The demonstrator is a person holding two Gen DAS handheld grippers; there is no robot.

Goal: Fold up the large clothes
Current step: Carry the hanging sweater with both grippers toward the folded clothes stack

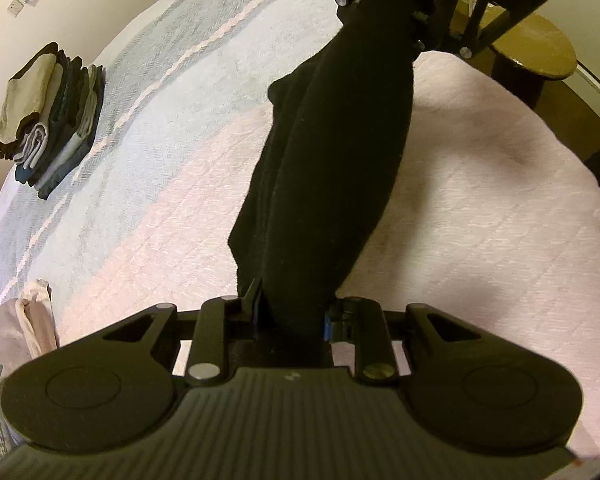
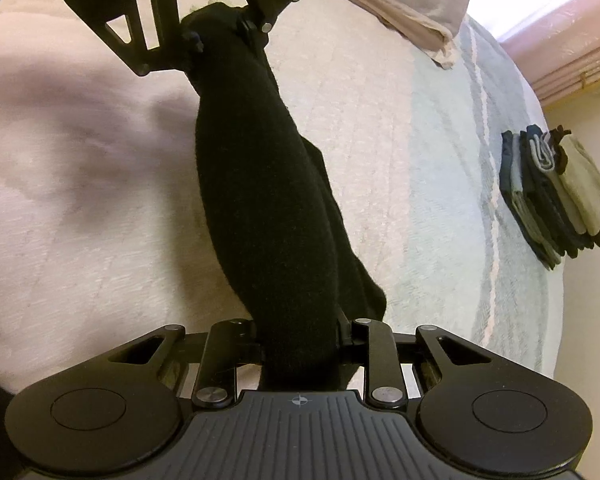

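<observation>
A black garment (image 1: 332, 152) hangs bunched into a thick roll, stretched between my two grippers above the bed. In the left wrist view my left gripper (image 1: 294, 316) is shut on its near end, and the right gripper (image 1: 384, 4) grips the far end at the top. The right wrist view shows the same black garment (image 2: 268, 200) from the other side. There my right gripper (image 2: 300, 334) is shut on the near end, and the left gripper (image 2: 220, 34) holds the far end. A loose flap of the cloth droops beside the roll.
A pink and pale blue quilted bedspread (image 1: 480, 220) lies below. A stack of folded clothes (image 1: 52, 116) (image 2: 556, 196) sits near the bed's edge. Folded pink cloth (image 2: 400, 4) lies at another side. A round wooden table (image 1: 536, 48) stands beyond the bed.
</observation>
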